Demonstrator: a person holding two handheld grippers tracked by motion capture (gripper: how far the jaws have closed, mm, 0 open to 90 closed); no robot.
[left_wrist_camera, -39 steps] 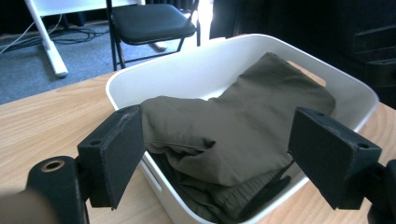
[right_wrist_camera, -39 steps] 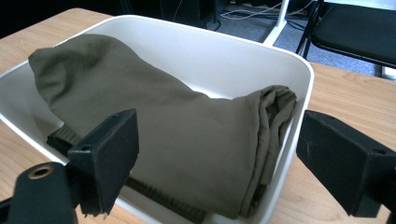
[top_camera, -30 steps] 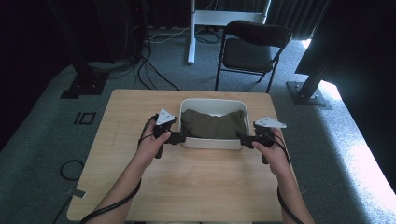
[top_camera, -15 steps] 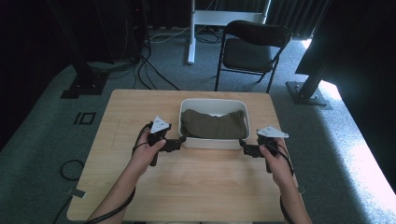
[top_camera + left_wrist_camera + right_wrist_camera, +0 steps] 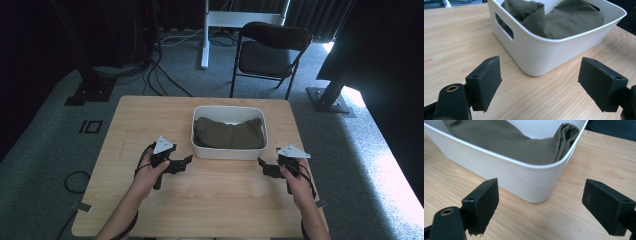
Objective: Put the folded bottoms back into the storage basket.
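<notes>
We're backed off now: both tools sit nearer our edge of the counter (image 5: 150, 120) than a second ago, when they were up at the short ends of the white bin (image 5: 229, 150). Left tool (image 5: 188, 160) and right tool (image 5: 260, 162) each stand just off a near corner of the bin, apart from it. Jaws wide on both, nothing between them, per the left and right gripper views. Bin hasn't shifted: same spot, middle of the counter toward the far edge, upright. The olive cloth (image 5: 227, 132) lies bunched inside it, below the rim. We read this as a release: bin placed, hands retreating. Likely little left to do.
</notes>
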